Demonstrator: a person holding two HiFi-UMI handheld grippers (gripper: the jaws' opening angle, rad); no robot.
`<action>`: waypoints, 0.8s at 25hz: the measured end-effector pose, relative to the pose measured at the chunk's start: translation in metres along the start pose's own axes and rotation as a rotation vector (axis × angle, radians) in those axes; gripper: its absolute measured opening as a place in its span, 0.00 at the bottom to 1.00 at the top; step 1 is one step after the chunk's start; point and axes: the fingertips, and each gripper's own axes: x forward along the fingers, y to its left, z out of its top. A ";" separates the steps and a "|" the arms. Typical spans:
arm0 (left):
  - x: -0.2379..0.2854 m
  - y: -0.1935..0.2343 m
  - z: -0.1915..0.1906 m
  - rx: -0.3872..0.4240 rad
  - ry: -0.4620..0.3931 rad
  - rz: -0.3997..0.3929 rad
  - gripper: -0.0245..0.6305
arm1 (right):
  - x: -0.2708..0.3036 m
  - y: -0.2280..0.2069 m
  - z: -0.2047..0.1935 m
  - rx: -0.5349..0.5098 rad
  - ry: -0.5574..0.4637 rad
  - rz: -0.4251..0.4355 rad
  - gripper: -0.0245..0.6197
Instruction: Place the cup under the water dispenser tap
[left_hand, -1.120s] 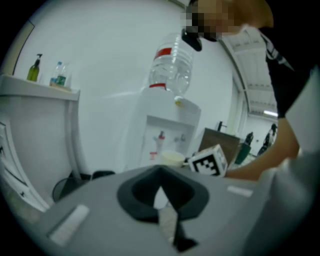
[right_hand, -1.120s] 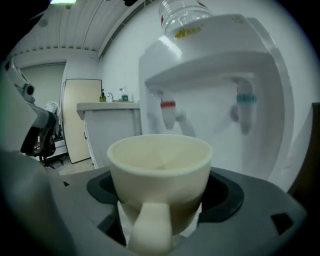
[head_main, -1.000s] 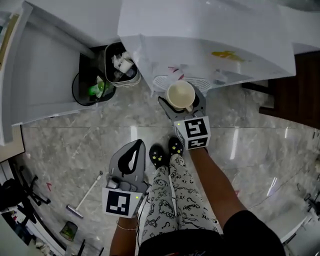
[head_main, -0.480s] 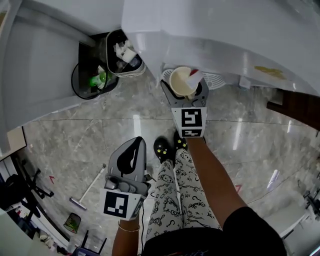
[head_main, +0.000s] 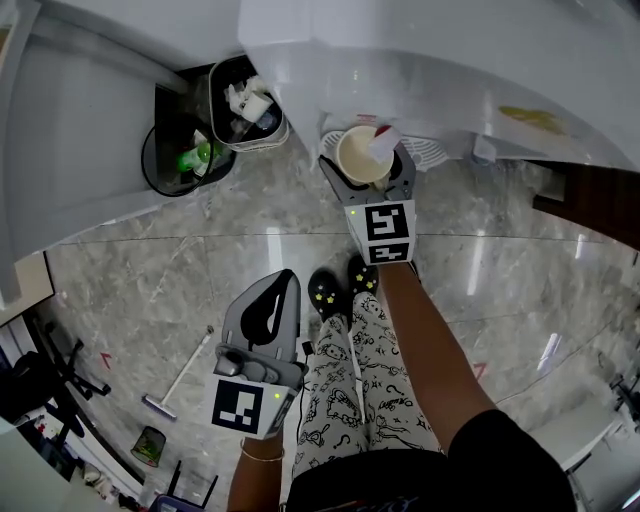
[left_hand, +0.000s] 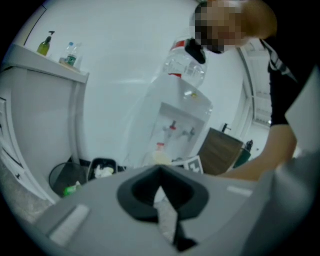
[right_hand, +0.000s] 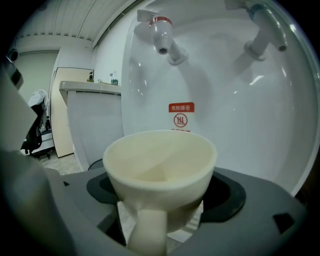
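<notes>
My right gripper (head_main: 366, 172) is shut on a cream cup (head_main: 361, 157), upright and empty, its handle (right_hand: 146, 232) toward the camera. The cup (right_hand: 160, 175) hangs just below and in front of the red tap (right_hand: 161, 34) of the white water dispenser (head_main: 420, 60); a blue tap (right_hand: 264, 26) sits to the right. The red tap (head_main: 385, 146) overlaps the cup's rim in the head view. The drip grille (head_main: 432, 153) lies under the cup. My left gripper (head_main: 268, 315) hangs low by the person's leg, jaws shut, empty (left_hand: 162, 192).
A black bin (head_main: 178, 165) and a grey bin (head_main: 245, 118) with rubbish stand left of the dispenser. A white counter (head_main: 80, 120) runs along the left. A dark wooden cabinet (head_main: 600, 200) is at right. A small broom (head_main: 175, 385) lies on the marble floor.
My right gripper carried the cup forward from in front of the dispenser to beneath the red tap, then barely moved. The left gripper stayed low and shut.
</notes>
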 end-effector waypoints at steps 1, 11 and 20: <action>-0.001 -0.001 -0.003 -0.001 0.009 0.001 0.02 | 0.001 0.000 -0.004 0.000 0.026 0.003 0.70; -0.008 -0.006 -0.009 -0.004 0.024 0.006 0.02 | 0.002 0.001 -0.008 0.107 0.094 0.018 0.70; -0.008 -0.015 -0.008 -0.007 0.023 0.004 0.02 | 0.003 -0.004 -0.008 0.176 0.132 0.040 0.70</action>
